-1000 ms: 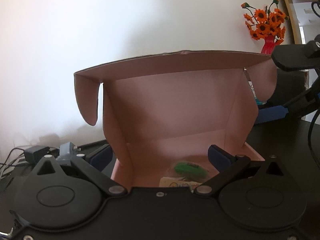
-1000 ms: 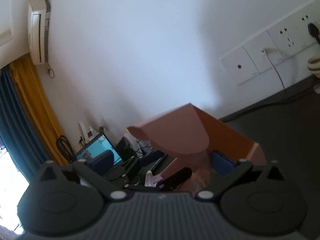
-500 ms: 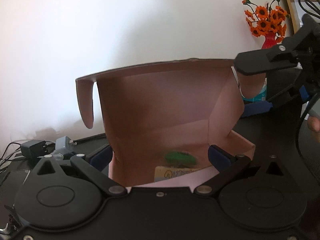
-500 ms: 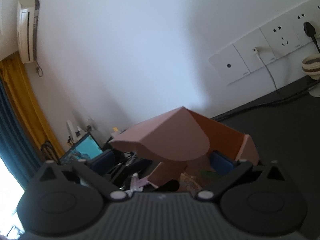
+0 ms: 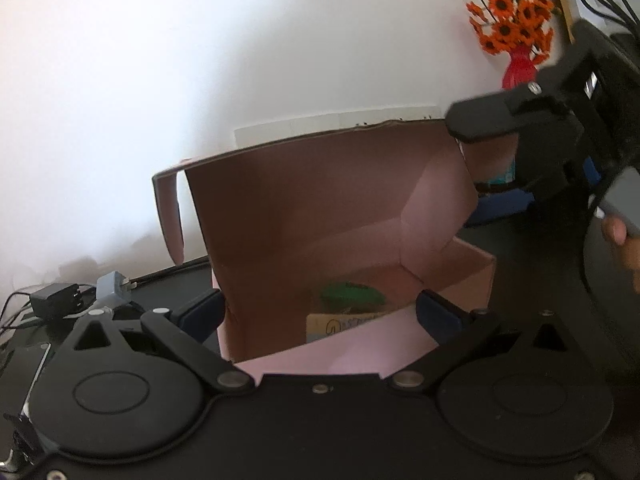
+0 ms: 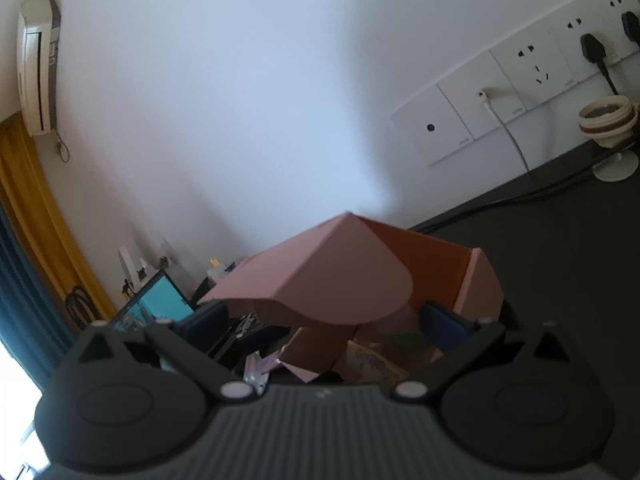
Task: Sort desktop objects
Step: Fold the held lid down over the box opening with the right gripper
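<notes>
A pink cardboard box (image 5: 460, 276) stands on the black desk with its lid (image 5: 320, 200) raised and leaning forward. Inside lie a green item (image 5: 352, 296) and a printed card (image 5: 340, 324). My left gripper (image 5: 320, 314) is open, its blue pads on either side of the box's front wall. My right gripper (image 5: 468, 168) reaches in from the right, open, with the lid's right side flap between its fingers. In the right wrist view that rounded flap (image 6: 340, 280) lies across the open right gripper (image 6: 326, 322), with the card (image 6: 372, 364) below it.
Orange flowers in a red vase (image 5: 516, 36) stand behind the box on the right. Chargers and cables (image 5: 56, 300) lie at the left. A hand (image 5: 624, 248) holds the right gripper. Wall sockets (image 6: 520, 92), a small white stand (image 6: 608, 124) and a laptop (image 6: 160, 300) show too.
The right gripper has come in from the right to the lid's right corner. The lid has tipped lower and forward, and the box has turned slightly.
</notes>
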The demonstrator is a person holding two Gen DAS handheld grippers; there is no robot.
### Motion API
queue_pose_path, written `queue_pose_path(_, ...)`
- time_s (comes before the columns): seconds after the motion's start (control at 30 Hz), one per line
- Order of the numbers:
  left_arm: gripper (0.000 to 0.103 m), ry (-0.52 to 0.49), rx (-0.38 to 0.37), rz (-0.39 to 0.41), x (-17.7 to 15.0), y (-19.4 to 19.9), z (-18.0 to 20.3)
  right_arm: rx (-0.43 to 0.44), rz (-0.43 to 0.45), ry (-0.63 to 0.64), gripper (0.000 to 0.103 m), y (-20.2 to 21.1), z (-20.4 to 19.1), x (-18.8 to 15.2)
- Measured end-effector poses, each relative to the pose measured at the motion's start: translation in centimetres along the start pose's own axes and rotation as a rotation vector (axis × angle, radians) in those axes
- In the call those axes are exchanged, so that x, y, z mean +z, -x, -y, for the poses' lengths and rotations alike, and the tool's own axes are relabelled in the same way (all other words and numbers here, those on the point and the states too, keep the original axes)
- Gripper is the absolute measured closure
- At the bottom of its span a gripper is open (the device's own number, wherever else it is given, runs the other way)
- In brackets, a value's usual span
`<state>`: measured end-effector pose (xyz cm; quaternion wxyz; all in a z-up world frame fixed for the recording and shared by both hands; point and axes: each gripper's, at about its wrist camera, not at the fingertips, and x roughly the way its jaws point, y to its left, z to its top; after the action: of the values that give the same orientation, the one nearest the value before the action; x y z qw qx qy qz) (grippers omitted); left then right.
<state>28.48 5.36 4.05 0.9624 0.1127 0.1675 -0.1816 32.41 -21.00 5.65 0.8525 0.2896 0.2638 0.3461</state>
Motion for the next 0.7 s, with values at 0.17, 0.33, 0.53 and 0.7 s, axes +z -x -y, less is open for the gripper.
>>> queue_pose_path(0.17,0.000,-0.008,-0.003,-0.010,-0.1,0.2,0.0,0.005,0.005,-0.019,0.001,0.5,0.5,-0.2)
queue_pose_path(0.33,0.000,0.000,-0.014,-0.023,-0.2,0.3,-0.6,0.017,0.005,-0.042,0.001,0.5,1.0,-0.5)
queue_pose_path(0.53,0.000,0.007,-0.022,-0.038,0.2,0.3,-0.9,0.024,0.026,-0.050,0.001,1.6,1.0,-0.7)
queue_pose_path(0.7,0.000,0.008,-0.021,-0.049,-0.1,1.6,-1.0,0.015,0.036,-0.058,0.001,2.9,0.9,-1.1)
